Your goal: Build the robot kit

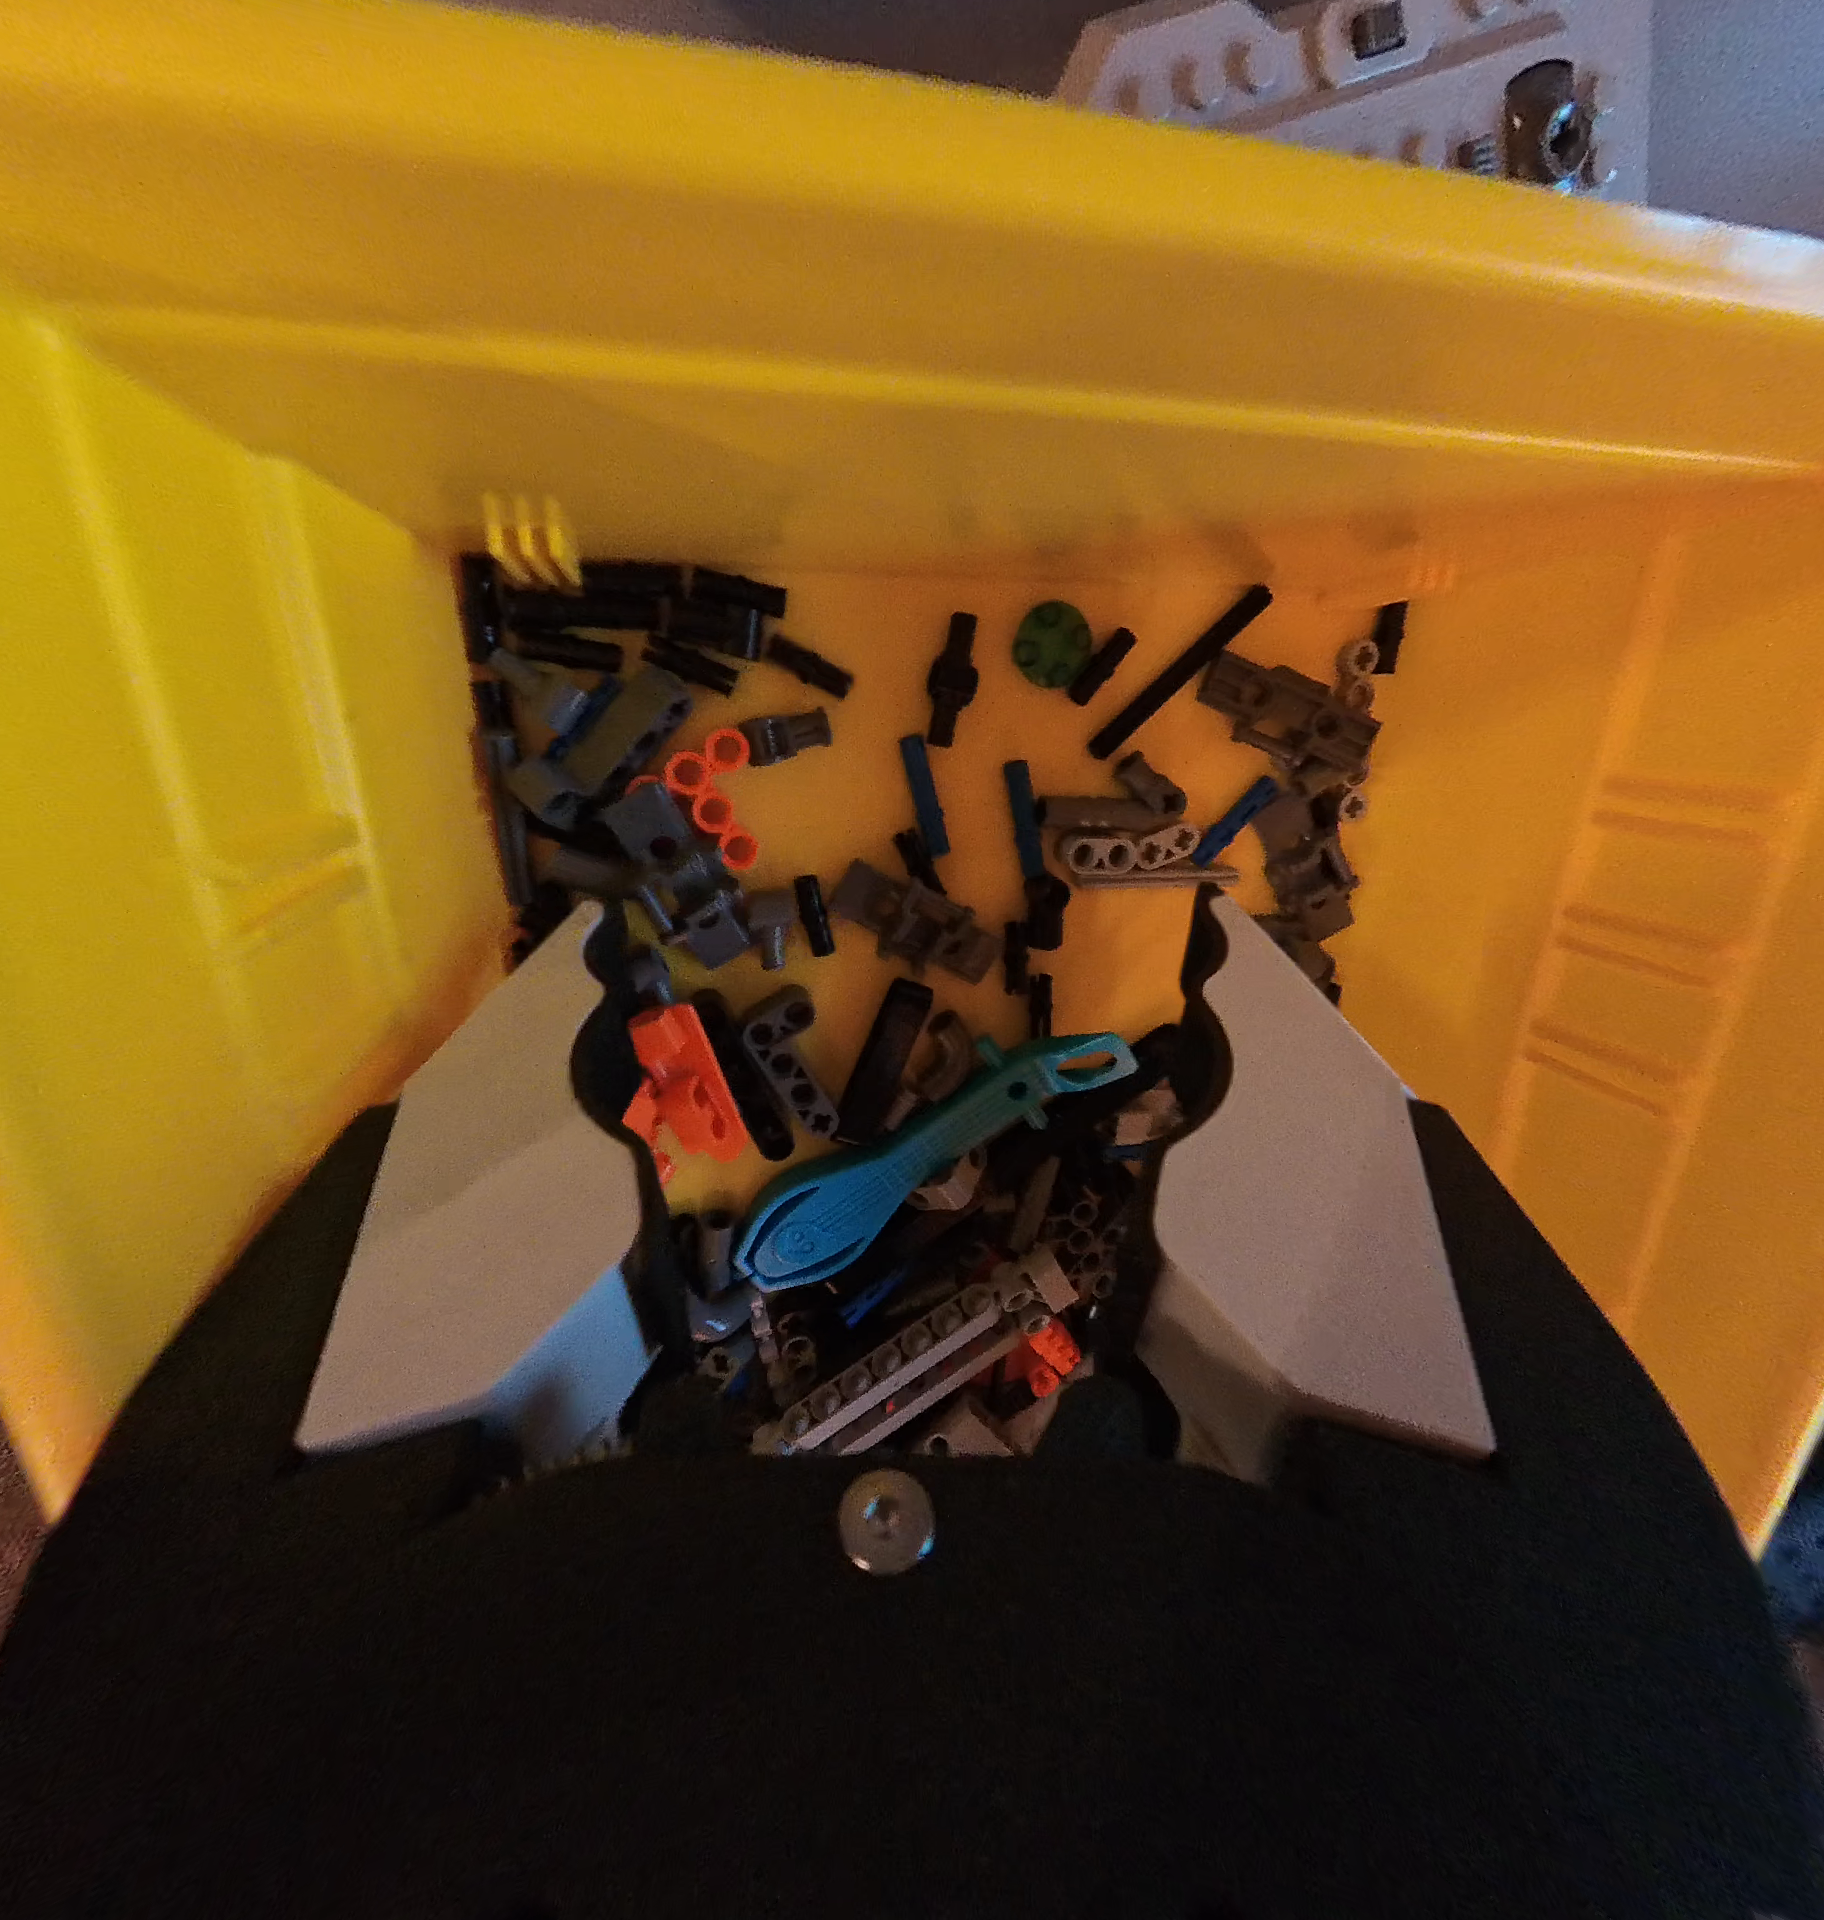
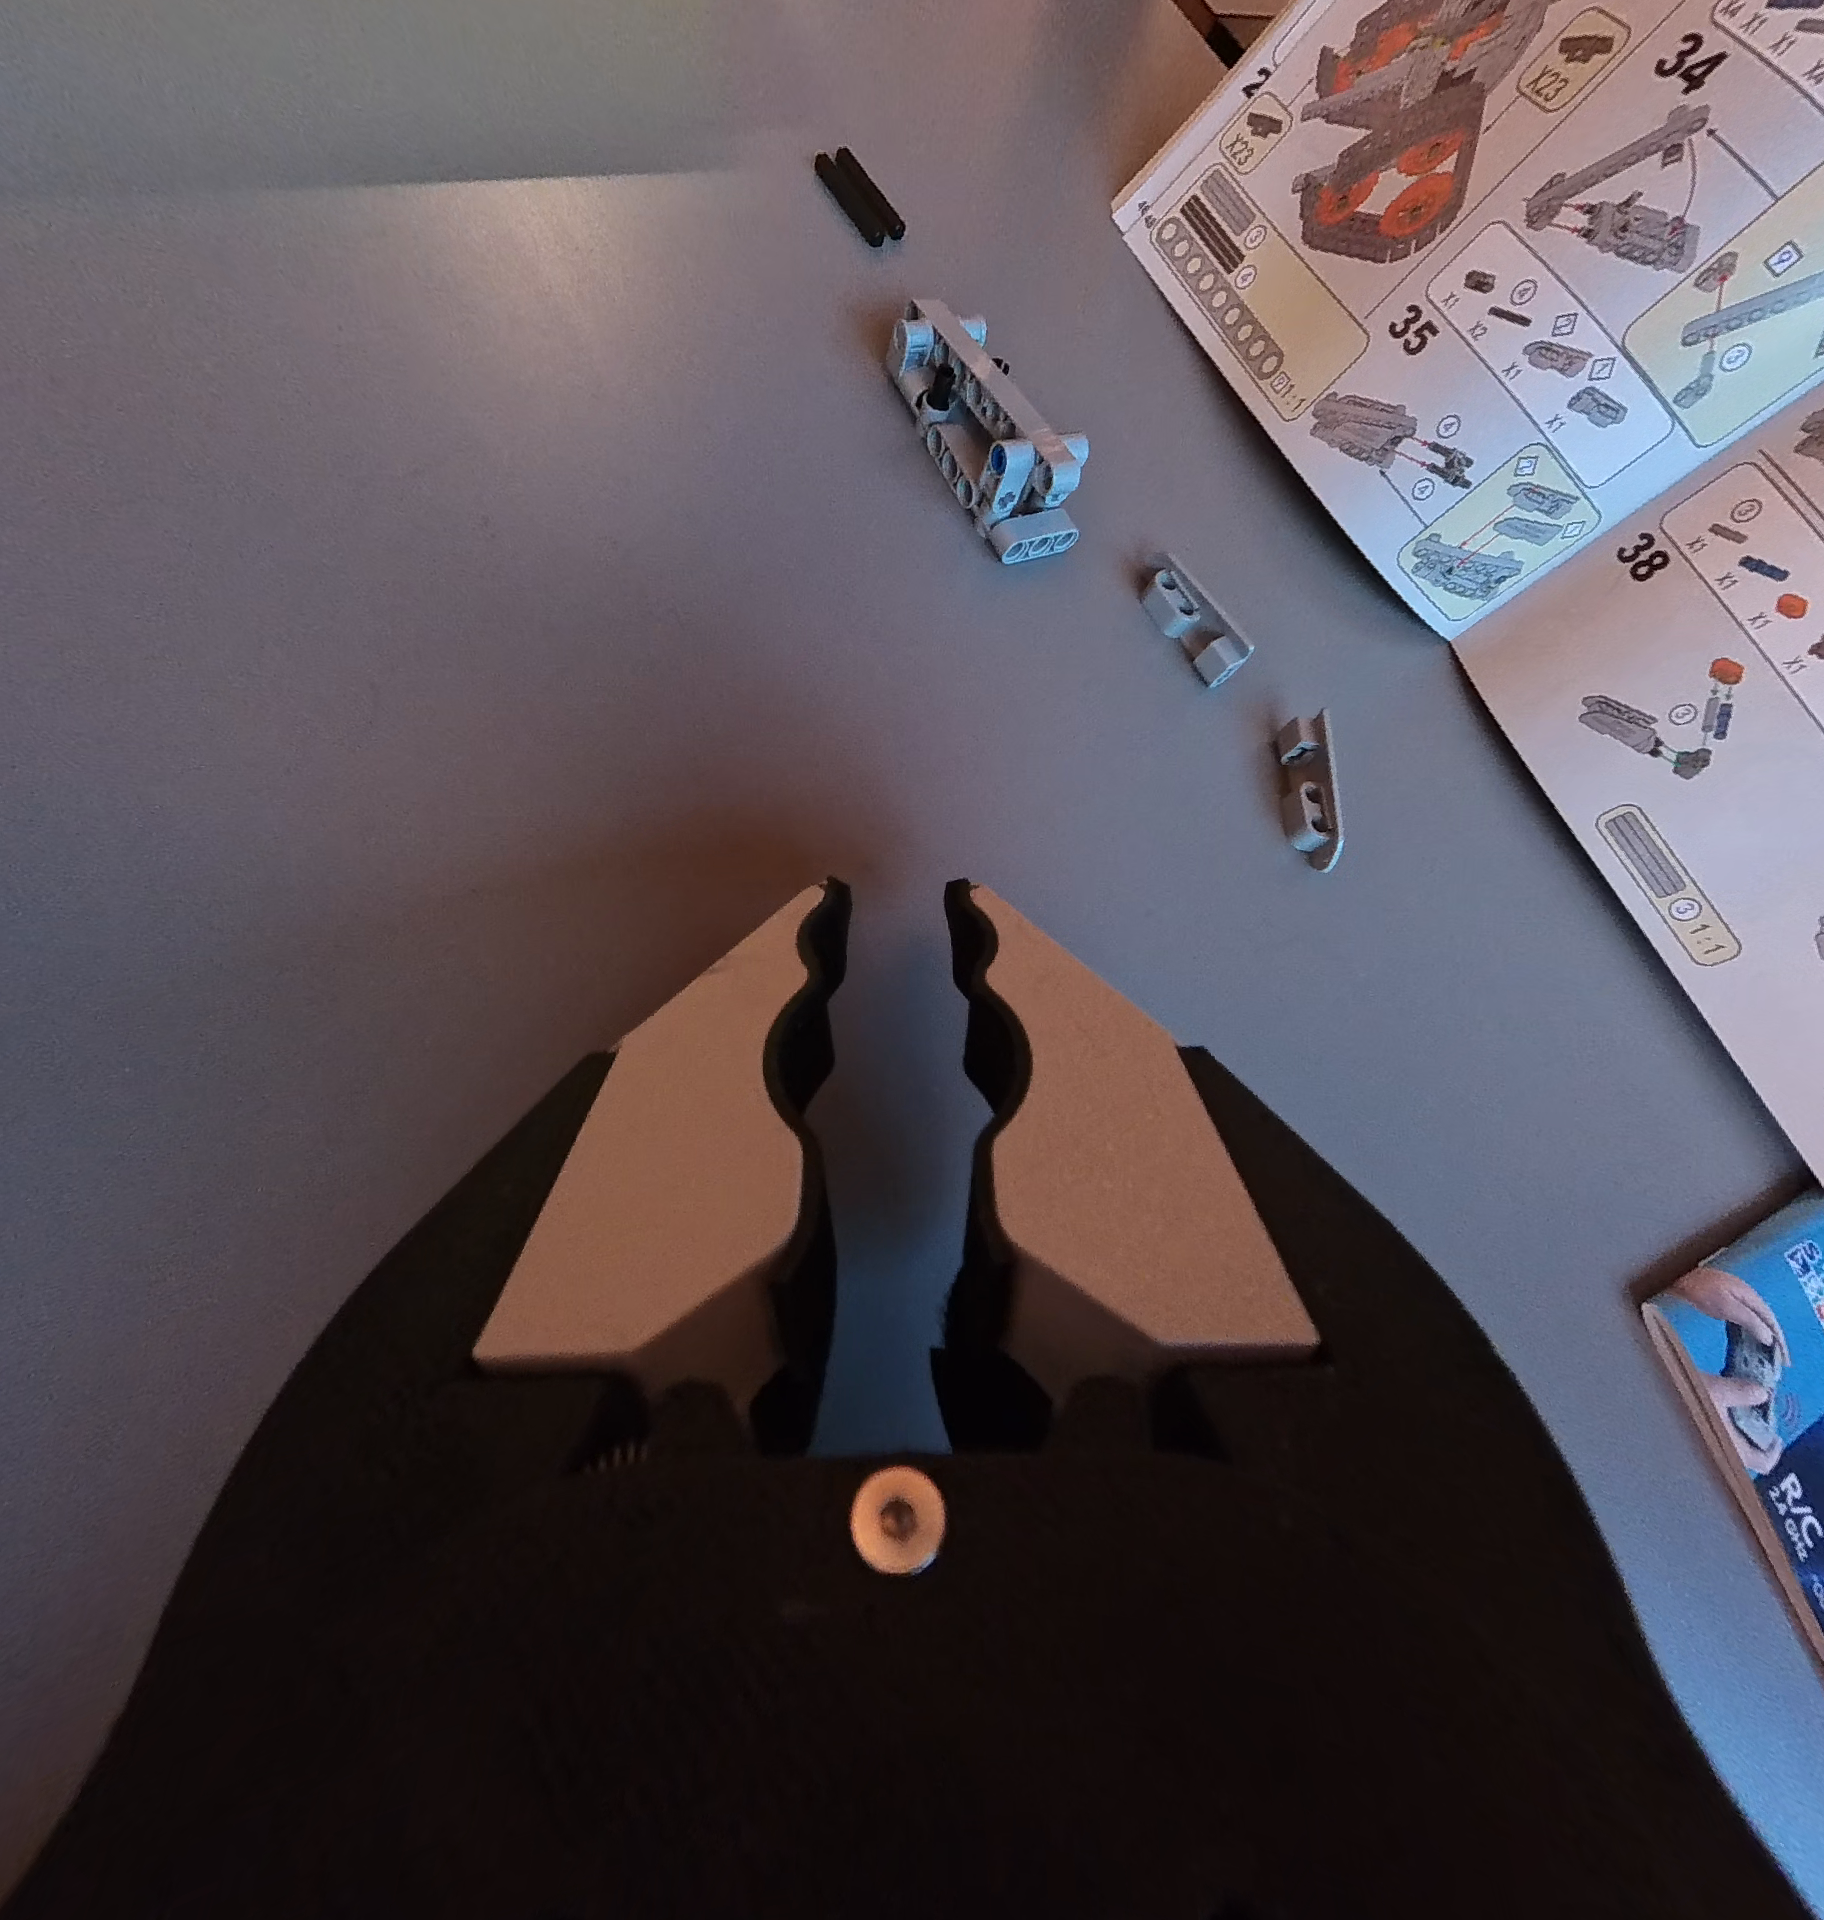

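Your L gripper (image 1: 903, 935) hangs wide apart, empty, over the yellow bin (image 1: 887, 343) of toy bits w/ 1 teal tool (image 1: 918, 1153). Only R gripper (image 2: 895, 894), fingers a bit apart, holding nothing, sees the table (image 2: 368, 520): 2 black pins (image 2: 858, 195), 1 gray build (image 2: 986, 426), 2 gray bits (image 2: 1194, 621), booklet (image 2: 1614, 364).

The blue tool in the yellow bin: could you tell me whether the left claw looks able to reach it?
Probably yes. The left claw is open inside the yellow bin, and the blue tool lies on top of the loose pieces between its fingers, with nothing covering it.
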### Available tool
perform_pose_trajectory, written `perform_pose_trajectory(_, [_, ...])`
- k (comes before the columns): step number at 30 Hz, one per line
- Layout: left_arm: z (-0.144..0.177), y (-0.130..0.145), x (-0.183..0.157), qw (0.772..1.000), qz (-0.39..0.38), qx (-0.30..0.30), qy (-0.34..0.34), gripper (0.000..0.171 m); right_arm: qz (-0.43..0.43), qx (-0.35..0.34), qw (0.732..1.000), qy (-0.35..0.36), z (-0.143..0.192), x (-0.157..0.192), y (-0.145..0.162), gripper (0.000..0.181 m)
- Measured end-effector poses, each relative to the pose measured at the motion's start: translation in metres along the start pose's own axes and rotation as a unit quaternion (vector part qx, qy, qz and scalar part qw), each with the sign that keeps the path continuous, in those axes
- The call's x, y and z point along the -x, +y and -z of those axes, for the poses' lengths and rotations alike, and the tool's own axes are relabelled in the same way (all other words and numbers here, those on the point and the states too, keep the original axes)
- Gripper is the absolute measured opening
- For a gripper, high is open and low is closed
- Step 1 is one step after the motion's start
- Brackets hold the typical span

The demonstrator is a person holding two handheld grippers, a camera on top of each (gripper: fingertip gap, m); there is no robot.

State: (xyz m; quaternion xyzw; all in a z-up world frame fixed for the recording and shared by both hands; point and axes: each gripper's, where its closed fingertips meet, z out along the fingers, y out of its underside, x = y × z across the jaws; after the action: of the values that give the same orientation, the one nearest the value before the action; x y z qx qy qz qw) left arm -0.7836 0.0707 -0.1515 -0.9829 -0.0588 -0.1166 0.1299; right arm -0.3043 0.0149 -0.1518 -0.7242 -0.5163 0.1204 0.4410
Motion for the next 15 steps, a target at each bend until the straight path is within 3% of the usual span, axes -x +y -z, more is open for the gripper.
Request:
perform_pose_trajectory(4, [0.000,0.003,-0.016,0.998,0.001,0.005,0.061,0.086,0.000,0.001,1.000,0.000,0.000,0.000,0.000,0.019])
perform_pose_trajectory(6, [0.005,0.002,-0.030,0.993,0.013,0.004,0.117,0.085,0.001,0.001,1.000,-0.001,0.000,0.000,0.000,0.019])
perform_pose_trajectory(8, [0.014,-0.008,-0.026,0.991,0.029,-0.027,0.126,0.084,0.001,0.000,1.000,-0.001,0.000,0.000,0.000,0.019])
perform_pose_trajectory(10, [0.025,-0.025,-0.021,0.988,0.036,-0.082,0.122,0.091,0.002,0.000,1.000,-0.001,0.000,0.001,0.000,0.019])
perform_pose_trajectory(11, [0.030,-0.033,-0.023,0.985,0.037,-0.108,0.128,0.103,0.002,0.001,1.000,-0.001,0.000,0.001,0.000,0.019])
perform_pose_trajectory(15, [0.034,-0.039,-0.026,0.984,0.023,-0.127,0.125,0.118,0.004,0.002,1.000,-0.002,-0.001,0.001,0.000,0.019])
